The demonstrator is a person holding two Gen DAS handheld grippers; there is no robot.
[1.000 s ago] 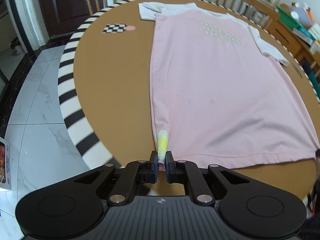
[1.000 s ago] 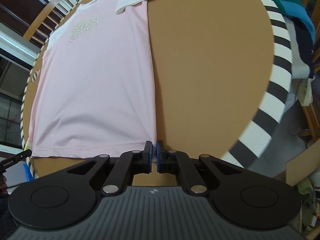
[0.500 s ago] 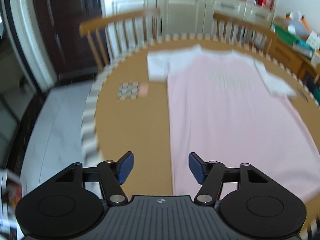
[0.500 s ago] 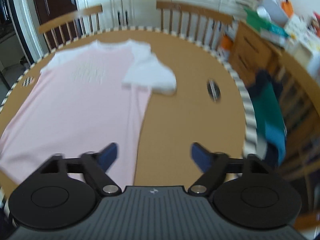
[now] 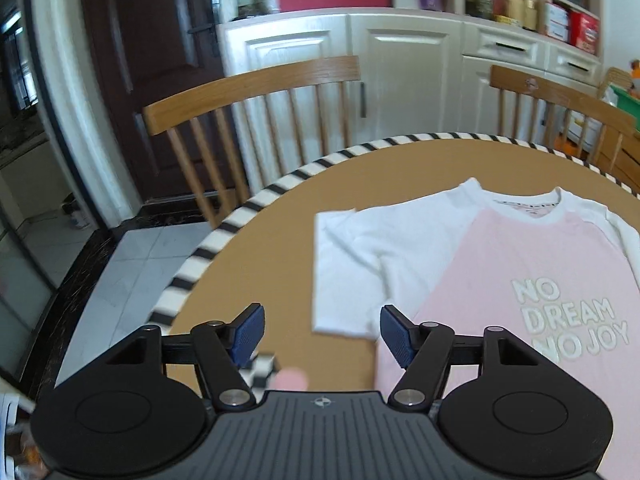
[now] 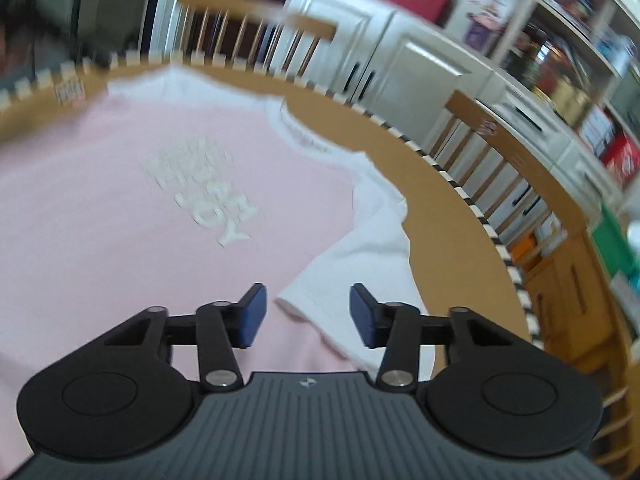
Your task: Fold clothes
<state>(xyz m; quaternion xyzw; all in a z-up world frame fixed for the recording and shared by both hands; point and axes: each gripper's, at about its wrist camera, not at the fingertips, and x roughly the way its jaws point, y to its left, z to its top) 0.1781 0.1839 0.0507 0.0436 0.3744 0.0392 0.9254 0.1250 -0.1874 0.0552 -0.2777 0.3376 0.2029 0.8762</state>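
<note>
A pink T-shirt (image 5: 520,280) with white sleeves lies flat, front up, on the round brown table (image 5: 256,264) with its black-and-white striped rim.

The left wrist view shows the left hand-held gripper (image 5: 322,334) with its jaws standing well apart, having just closed a little, and nothing between them; under the gap lie bare table and the corner of the shirt's white sleeve (image 5: 348,264). This view alone reads the chest print sharply: "NO DREAM NO JOY" (image 5: 568,316). It also shows a checkered marker (image 5: 262,368) on the table just behind the left finger, and a wooden chair (image 5: 256,92) beyond the rim.

The right wrist view is blurred. The right hand-held gripper (image 6: 307,312) is partly open, its jaws having just been closing, gripping nothing; the other white sleeve (image 6: 360,264) lies beneath the gap, not pressed by the pads. Only this view shows the table's far right rim and the white cabinets (image 6: 420,68) behind it.
</note>
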